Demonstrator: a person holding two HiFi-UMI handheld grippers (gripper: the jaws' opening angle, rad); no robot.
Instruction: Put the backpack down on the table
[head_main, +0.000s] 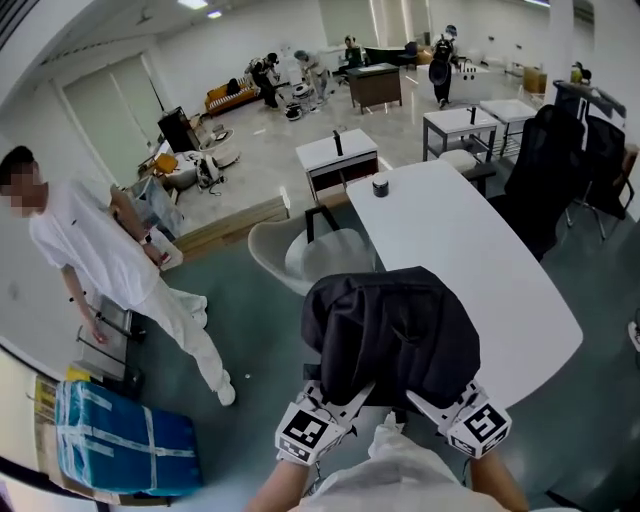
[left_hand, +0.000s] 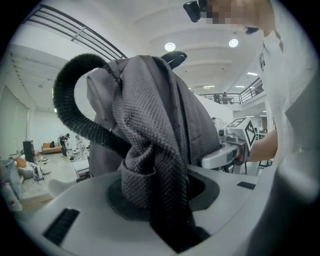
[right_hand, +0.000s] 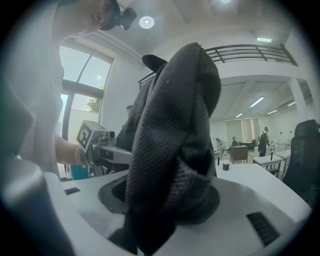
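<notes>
Clamping fingers of left gripper (head_main: 345, 400) and right gripper (head_main: 432, 402) hold backpack (head_main: 390, 330) over near edge of worktop (head_main: 470, 250); bunched fabric could slip, dropping it.

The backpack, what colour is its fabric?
The backpack is dark grey woven fabric; the left gripper view shows it best.

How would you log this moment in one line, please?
backpack: at table near end | left hand-held gripper: shut on backpack | right hand-held gripper: shut on backpack | release: not yet
</notes>
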